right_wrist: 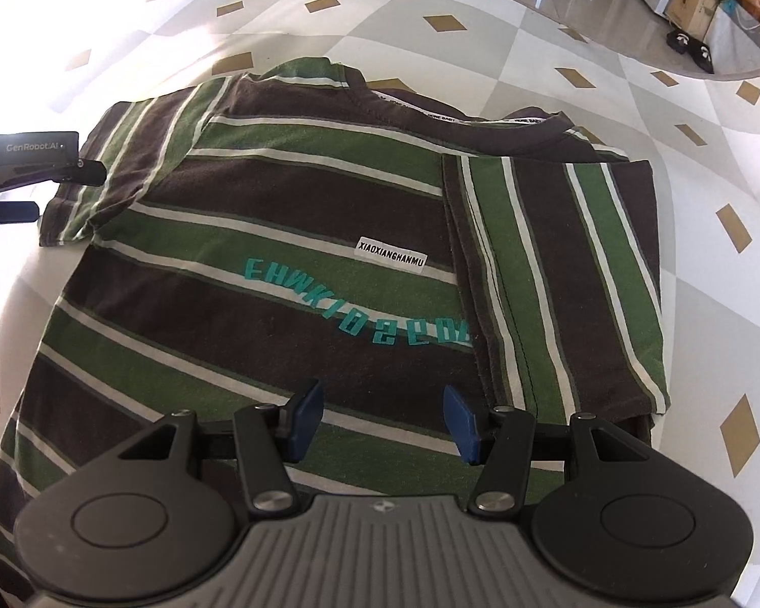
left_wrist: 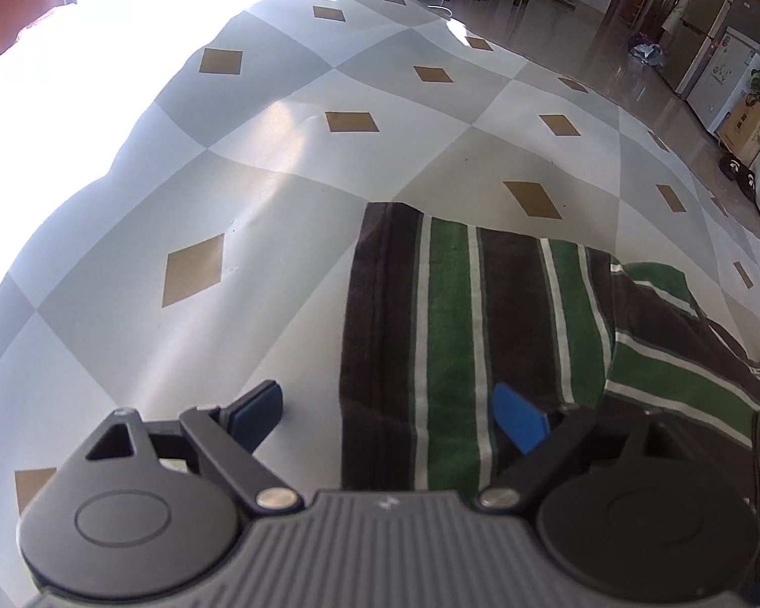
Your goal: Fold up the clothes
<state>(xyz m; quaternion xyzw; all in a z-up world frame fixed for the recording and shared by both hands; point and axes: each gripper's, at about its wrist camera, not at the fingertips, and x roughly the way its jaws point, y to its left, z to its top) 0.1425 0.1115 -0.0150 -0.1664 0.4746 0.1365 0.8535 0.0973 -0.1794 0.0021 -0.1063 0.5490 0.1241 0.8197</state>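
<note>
A striped T-shirt (right_wrist: 299,233) in dark brown, green and white lies flat on a checked cloth, with teal lettering and a white label on its chest. Its right side is folded over the body (right_wrist: 557,273). My right gripper (right_wrist: 384,415) is open and empty, just above the shirt's lower part. My left gripper (left_wrist: 387,413) is open and empty, straddling the edge of the left sleeve (left_wrist: 430,334). It also shows at the left edge of the right wrist view (right_wrist: 25,187), beside the sleeve (right_wrist: 91,192).
The grey and white checked cloth (left_wrist: 202,192) with tan diamonds covers the surface all around the shirt. Beyond its far edge lie a glossy floor, chairs, a fridge (left_wrist: 719,15), a plant and boxes (right_wrist: 694,5).
</note>
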